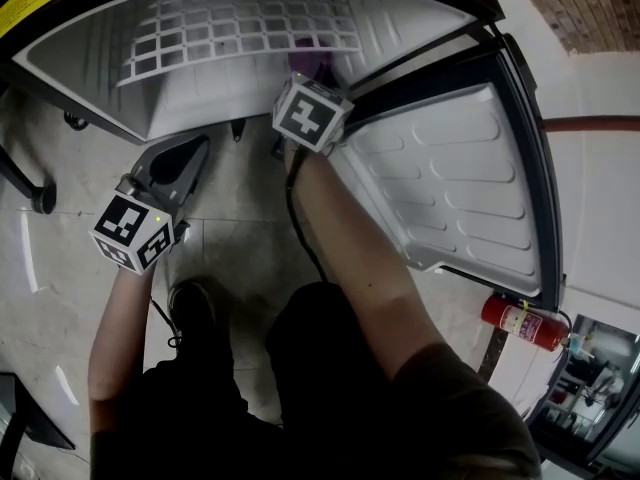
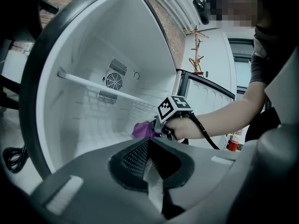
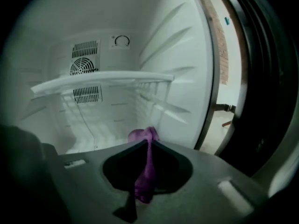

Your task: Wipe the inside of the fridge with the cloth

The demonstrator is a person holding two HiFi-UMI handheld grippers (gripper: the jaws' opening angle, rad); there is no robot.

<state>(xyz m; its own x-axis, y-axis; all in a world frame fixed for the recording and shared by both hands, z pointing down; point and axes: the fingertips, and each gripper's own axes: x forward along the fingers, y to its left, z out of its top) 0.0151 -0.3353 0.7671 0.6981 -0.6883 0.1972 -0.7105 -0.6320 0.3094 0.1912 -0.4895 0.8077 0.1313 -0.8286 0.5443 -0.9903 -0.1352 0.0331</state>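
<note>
The fridge stands open, its white inside [image 1: 200,78] at the top of the head view. My right gripper [image 1: 298,78] reaches in at the fridge's right side, shut on a purple cloth [image 1: 306,64]. In the right gripper view the cloth [image 3: 144,174] is pinched between the jaws of the right gripper [image 3: 148,142] and bunches past the tips, just above the fridge floor [image 3: 103,129]. My left gripper [image 1: 200,148] hangs outside over the tiled floor, jaws together. From the left gripper [image 2: 148,142] I see the right gripper [image 2: 158,126] and cloth [image 2: 142,129].
A wire shelf [image 3: 103,80] crosses the fridge above the cloth, with a fan vent [image 3: 84,65] on the back wall. The open door [image 1: 450,178] stands right of my right arm. A red fire extinguisher [image 1: 520,321] sits beyond the door. A cable [image 2: 11,155] lies on the floor at left.
</note>
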